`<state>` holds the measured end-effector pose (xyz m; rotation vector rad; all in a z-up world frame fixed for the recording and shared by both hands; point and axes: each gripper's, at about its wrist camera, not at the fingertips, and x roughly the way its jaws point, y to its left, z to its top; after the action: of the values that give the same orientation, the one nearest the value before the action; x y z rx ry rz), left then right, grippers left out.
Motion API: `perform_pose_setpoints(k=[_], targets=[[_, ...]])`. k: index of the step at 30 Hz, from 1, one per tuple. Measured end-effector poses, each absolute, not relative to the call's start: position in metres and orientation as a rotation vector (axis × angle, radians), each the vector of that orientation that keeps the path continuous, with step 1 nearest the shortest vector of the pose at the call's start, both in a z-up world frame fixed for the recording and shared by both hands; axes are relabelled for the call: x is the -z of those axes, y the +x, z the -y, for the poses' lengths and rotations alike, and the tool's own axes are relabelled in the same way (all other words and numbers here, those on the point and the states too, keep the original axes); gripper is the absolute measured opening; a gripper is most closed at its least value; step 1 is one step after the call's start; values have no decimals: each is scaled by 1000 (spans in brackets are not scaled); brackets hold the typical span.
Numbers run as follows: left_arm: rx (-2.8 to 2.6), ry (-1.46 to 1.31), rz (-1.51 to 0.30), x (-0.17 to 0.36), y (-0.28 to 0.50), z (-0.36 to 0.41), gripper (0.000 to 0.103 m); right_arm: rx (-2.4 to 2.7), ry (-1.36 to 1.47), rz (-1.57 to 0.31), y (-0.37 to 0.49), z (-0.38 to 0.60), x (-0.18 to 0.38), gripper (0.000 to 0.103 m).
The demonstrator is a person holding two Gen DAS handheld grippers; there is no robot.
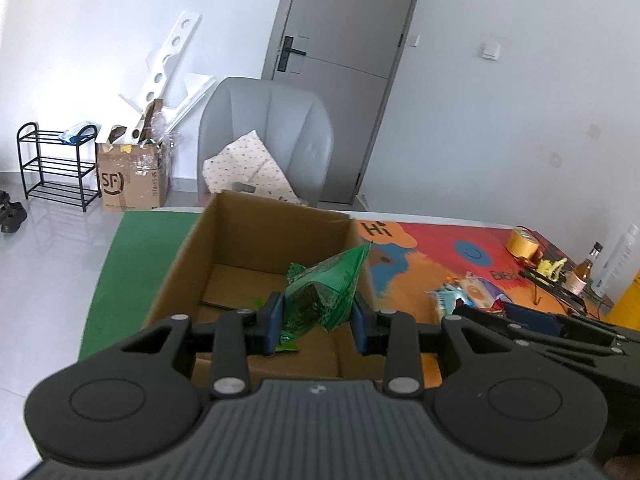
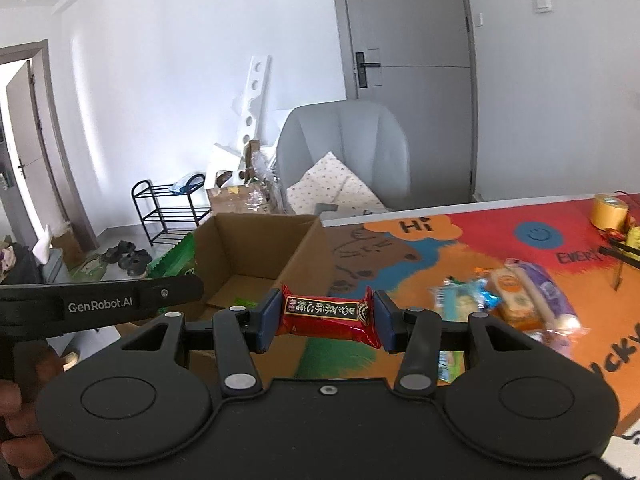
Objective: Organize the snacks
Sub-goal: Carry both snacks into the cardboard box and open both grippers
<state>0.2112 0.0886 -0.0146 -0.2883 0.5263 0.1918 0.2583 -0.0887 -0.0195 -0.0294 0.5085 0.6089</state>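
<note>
Holding a crinkled green foil snack packet (image 1: pixel 324 292) between its blue pads, the left gripper (image 1: pixel 318 320) hangs over the open brown cardboard box (image 1: pixel 248 240). Just right of the box, the right gripper (image 2: pixel 326 318) clamps a red snack bar wrapper with a black label (image 2: pixel 330 314). More mixed snack packets (image 2: pixel 516 300) lie farther right of the box on the colourful cartoon-printed surface (image 2: pixel 500 236).

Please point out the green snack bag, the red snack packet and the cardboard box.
green snack bag (image 1: pixel 320 296): left wrist view, bag's middle.
red snack packet (image 2: pixel 328 314): right wrist view, label centre.
cardboard box (image 1: pixel 276 224): left wrist view, inner back wall.
</note>
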Motion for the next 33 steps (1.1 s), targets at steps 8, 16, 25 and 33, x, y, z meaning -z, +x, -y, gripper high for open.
perform_pose_setpoints(k=[8, 16, 25, 33], targets=[[-224, -317, -526, 19, 213, -120, 34, -638, -56, -507, 260, 57, 20, 47], [-240, -330, -534, 31, 221, -136, 41, -651, -62, -517, 266, 36, 24, 47], [-256, -395, -489, 24, 202, -151, 55, -690, -42, -519, 273, 20, 23, 51], [-302, -376, -475, 14, 193, -149, 79, -688, -6, -522, 269, 33, 19, 67]])
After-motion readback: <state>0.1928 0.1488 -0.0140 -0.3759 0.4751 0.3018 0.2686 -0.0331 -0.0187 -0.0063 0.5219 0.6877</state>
